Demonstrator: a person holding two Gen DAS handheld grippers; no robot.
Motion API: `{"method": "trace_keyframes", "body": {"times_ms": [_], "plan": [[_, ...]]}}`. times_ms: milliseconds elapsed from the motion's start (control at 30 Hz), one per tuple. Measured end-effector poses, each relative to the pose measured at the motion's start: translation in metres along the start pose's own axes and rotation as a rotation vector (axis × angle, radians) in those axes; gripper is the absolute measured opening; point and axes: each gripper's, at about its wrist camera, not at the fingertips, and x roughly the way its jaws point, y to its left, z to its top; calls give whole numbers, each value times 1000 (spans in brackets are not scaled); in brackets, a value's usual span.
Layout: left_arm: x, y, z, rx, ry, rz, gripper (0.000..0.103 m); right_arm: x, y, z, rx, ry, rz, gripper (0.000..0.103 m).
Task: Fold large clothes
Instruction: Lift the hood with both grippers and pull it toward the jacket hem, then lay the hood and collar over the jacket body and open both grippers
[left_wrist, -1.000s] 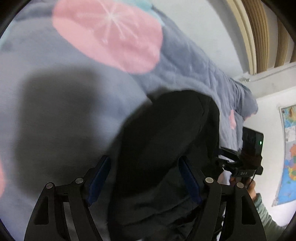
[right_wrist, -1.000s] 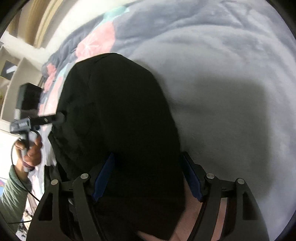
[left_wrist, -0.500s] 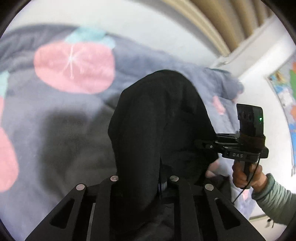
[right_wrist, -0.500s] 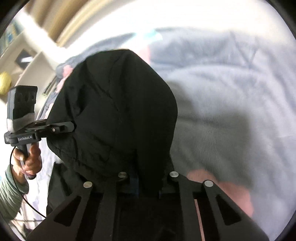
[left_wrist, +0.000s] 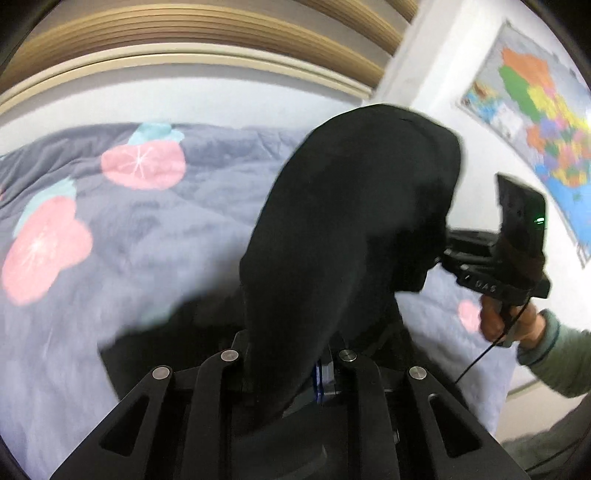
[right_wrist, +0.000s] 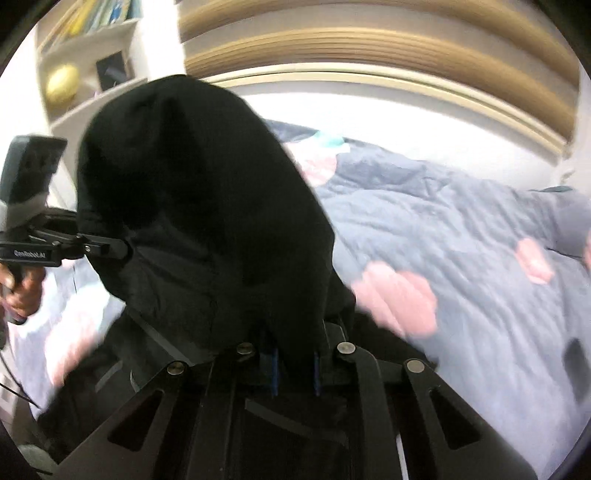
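A large black garment (left_wrist: 351, 229) rises in a bunched fold out of my left gripper (left_wrist: 288, 369), which is shut on it; only a sliver of a blue pad (left_wrist: 319, 380) shows under the cloth. At the right of that view my right gripper (left_wrist: 439, 258) pinches the same garment, with a hand (left_wrist: 502, 321) on its grip. In the right wrist view the black garment (right_wrist: 207, 206) bulges up from my right gripper (right_wrist: 293, 354), shut on the fabric between its blue pads (right_wrist: 274, 369). My left gripper (right_wrist: 123, 249) bites the cloth at the left. The garment hangs above the bed.
A grey-blue quilt (left_wrist: 129, 240) with pink fruit shapes covers the bed (right_wrist: 461, 240) below. A wooden slatted headboard (left_wrist: 221, 40) runs along the back. A coloured map (left_wrist: 535, 122) hangs on the right wall. Shelves (right_wrist: 74, 74) with a yellow ball stand at the left.
Both grippers went from open around the black garment to shut on it. They then lifted it off the quilt, and the wall, headboard and map came into view.
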Motion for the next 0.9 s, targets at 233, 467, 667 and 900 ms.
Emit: {"method": "trace_keyframes", "body": {"times_ms": [233,467,667,900], "plan": [[-8,-21,-126,-95,184,105,22,-12,31,-109,120,213,-23,24],[-42,1,-189,-280,221,163,22,-21,-8,-155,395,340,48,28],[-68,-10,-122,-269,29,107,22,-53,-27,-103,350,199,26,52],[-38,-35,-46,-253,-51,6,28,-31,11,-23,313,151,65,54]]}}
